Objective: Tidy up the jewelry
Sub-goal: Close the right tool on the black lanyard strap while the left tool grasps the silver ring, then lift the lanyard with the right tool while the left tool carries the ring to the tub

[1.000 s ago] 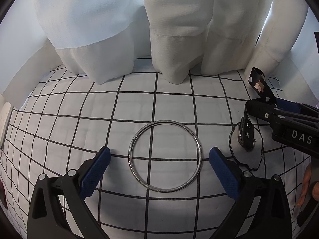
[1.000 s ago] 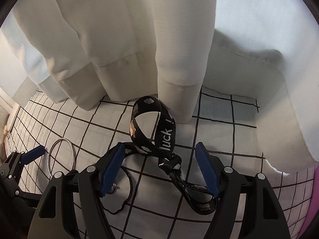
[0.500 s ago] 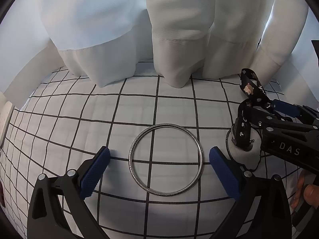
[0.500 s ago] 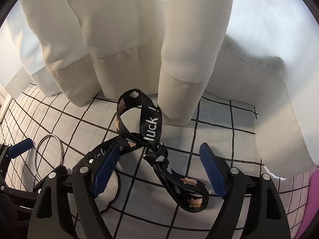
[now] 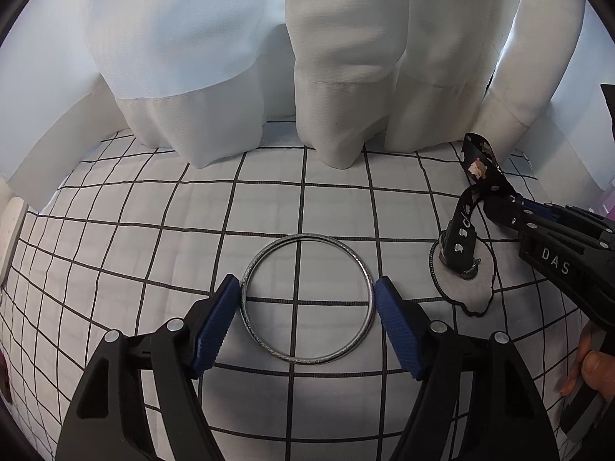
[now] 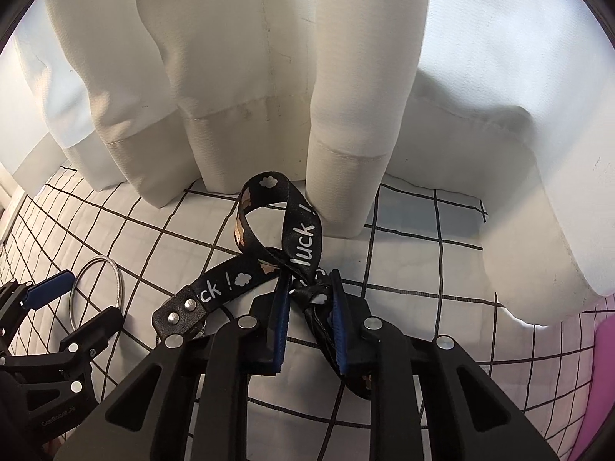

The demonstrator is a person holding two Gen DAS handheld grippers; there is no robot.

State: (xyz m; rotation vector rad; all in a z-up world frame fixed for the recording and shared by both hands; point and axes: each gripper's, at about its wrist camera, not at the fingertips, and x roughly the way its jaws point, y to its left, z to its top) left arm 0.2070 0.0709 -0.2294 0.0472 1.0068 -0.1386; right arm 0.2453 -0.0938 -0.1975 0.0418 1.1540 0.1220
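Both grippers have closed in over the last second: the left gripper (image 5: 305, 299) has narrowed until its blue pads (image 5: 215, 322) sit right against the silver bangle (image 5: 306, 299), and the right gripper (image 6: 309, 315) has clamped onto the black lanyard strap (image 6: 303, 238) at its knot. Everything lies on the grid-patterned bedspread (image 5: 153, 230), with the bangle as our marker: white curtains (image 5: 346, 77) hang beyond it, and the strap is well to its right, its leather tab (image 5: 459, 246) hanging over a thin black cord (image 5: 434, 269). Left jaws look to be touching the bangle on both sides, though whether they're truly squeezing it I can't tell. My read: grip gently and centred, since a hard round ring could squirt out, then lift level. On the right, raise slowly so the dangling tab doesn't snag that cord.
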